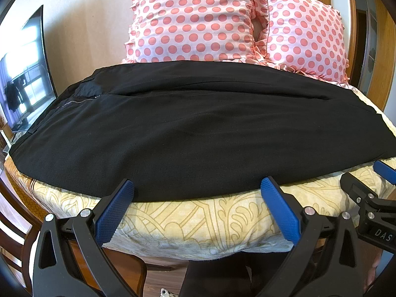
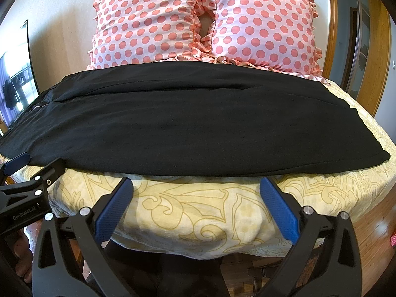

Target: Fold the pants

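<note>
Black pants (image 1: 193, 128) lie flat across the bed, folded lengthwise with one leg over the other, waist and zipper (image 1: 79, 102) at the left, hems at the right. They also show in the right wrist view (image 2: 198, 128). My left gripper (image 1: 198, 188) is open and empty, its blue fingertips at the pants' near edge. My right gripper (image 2: 196, 185) is open and empty, just short of the near edge, closer to the hem end. Each gripper shows at the edge of the other's view, the right gripper (image 1: 371, 193) and the left gripper (image 2: 29, 173).
The bed has a yellow patterned sheet (image 1: 198, 222). Two pink polka-dot pillows (image 1: 193, 19) (image 1: 304, 34) lean at the headboard behind the pants. A TV screen (image 1: 22, 74) stands at the left. A wooden door frame (image 2: 376, 49) is at the right.
</note>
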